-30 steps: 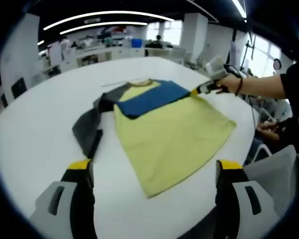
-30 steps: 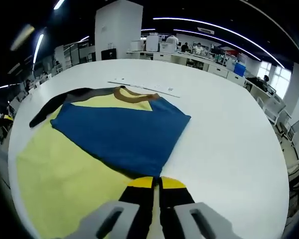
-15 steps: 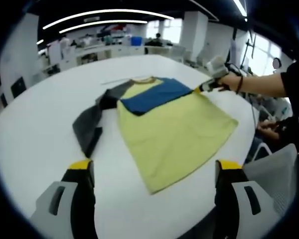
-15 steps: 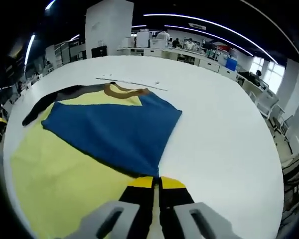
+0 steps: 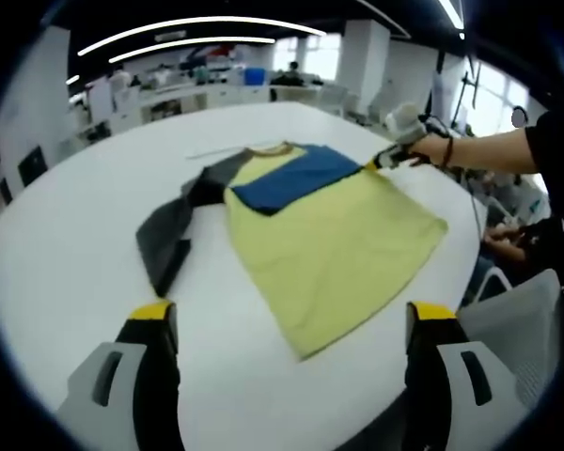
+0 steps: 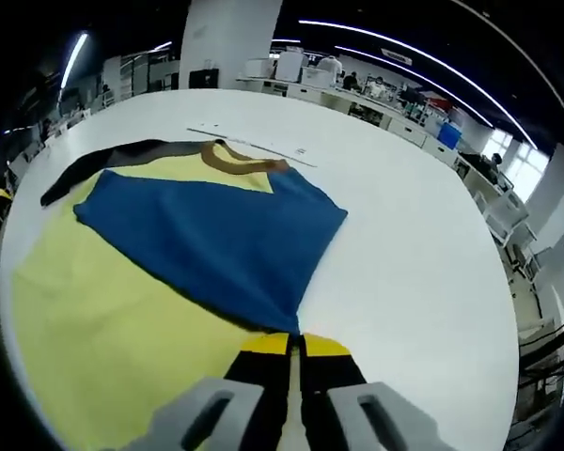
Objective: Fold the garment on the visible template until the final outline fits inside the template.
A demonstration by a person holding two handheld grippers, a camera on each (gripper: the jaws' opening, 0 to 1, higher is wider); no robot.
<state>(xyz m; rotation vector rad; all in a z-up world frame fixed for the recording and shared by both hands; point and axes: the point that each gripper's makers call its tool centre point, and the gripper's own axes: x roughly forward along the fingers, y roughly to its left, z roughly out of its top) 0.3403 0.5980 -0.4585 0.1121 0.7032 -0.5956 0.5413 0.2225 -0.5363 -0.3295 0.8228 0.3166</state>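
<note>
your left gripper (image 5: 287,324) is hovering with jaws apart over the white table (image 5: 66,254); beyond, your right gripper (image 6: 289,346) is pinching the yellow garment (image 5: 334,244) at its blue sleeve (image 6: 207,240) (folded inward).

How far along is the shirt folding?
Early. The blue sleeve already lies folded over the yellow shirt; the right gripper is shut on its tip. The grey sleeve is spread out, the left gripper open; later folds remain.

white round table (image 5: 56,244) | ceiling light strips (image 5: 197,23) | white pillar (image 6: 230,42) | windows (image 5: 484,99)
</note>
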